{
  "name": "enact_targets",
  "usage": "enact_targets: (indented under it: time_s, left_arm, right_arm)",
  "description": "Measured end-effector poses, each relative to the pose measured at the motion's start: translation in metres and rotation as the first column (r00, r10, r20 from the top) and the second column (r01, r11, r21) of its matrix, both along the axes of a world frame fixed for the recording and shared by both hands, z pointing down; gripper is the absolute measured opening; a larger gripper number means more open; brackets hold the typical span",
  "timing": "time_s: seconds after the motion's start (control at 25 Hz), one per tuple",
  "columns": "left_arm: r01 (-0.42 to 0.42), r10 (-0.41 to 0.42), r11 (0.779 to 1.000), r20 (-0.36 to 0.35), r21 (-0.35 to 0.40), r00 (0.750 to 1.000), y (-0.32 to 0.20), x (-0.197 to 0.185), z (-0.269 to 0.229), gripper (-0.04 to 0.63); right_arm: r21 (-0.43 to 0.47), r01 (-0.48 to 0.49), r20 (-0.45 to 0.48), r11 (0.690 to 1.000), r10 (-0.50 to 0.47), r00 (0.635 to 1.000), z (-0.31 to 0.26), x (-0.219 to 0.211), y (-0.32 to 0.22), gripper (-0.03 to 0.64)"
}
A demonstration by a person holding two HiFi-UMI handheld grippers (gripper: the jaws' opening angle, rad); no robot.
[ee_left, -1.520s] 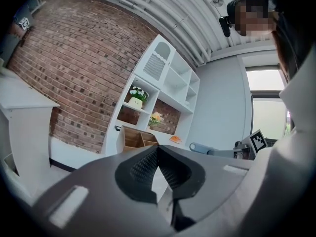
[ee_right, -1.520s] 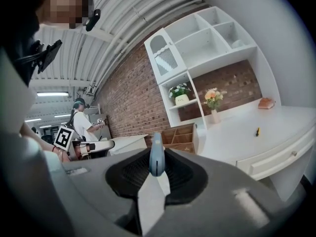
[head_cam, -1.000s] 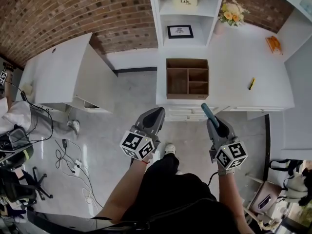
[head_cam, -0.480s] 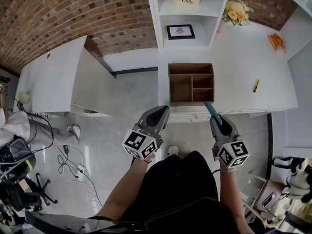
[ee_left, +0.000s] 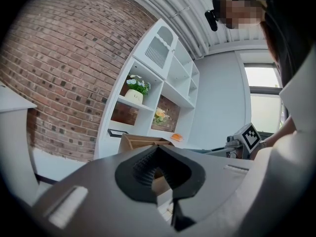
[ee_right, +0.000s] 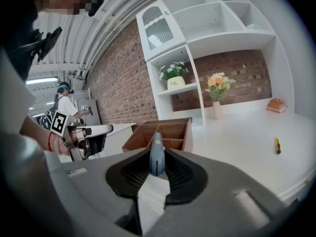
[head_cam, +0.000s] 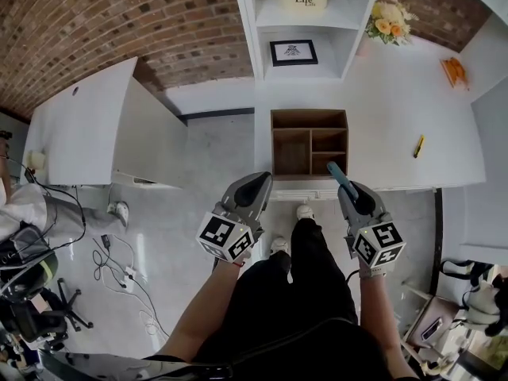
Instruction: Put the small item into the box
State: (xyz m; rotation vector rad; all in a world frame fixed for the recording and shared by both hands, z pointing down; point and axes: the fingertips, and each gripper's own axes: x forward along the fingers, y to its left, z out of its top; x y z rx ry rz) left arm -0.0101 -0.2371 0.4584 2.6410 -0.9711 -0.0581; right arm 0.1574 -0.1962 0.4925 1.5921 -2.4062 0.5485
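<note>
Looking down in the head view, we see the right hand-held gripper [head_cam: 347,187] clamped on the small item [head_cam: 336,174], with the box [head_cam: 309,115] just ahead. Left gripper view: the left hand-held gripper [ee_left: 157,174] is together, holding nothing. Right gripper view: we judge that insertion remains.

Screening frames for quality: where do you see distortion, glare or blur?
Head view: fisheye bows the white counter, lighting even. Left gripper view: window blown out, near fingers soft. Right gripper view: dark vignette ring, blue item fairly sharp.
</note>
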Motion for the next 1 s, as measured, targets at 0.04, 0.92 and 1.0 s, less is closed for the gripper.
enact_targets:
  time_s: [0.04,0.92,1.0]
  left_arm:
    - [0.006,-0.006,1.0,0.0,0.0,1.0,-0.003,0.001,-0.001,0.003]
    - [0.115,-0.115,0.993,-0.008,0.005,0.993,-0.055,0.027,-0.013,0.003]
    - [0.114,-0.113,0.994,-0.008,0.002,0.994,-0.055,0.027,-0.01,0.003]
  right_arm:
    - [-0.014,0.019,-0.013,1.0,-0.019,1.0,0.001,0.0,-0.004,0.078]
    - [-0.415,0.366,-0.241,0.833,-0.488,0.839,0.04,-0.028,-0.051,0.08]
    - [-0.439,0.367,-0.267,0.821,-0.508,0.819,0.04,-0.032,-0.052,0.08]
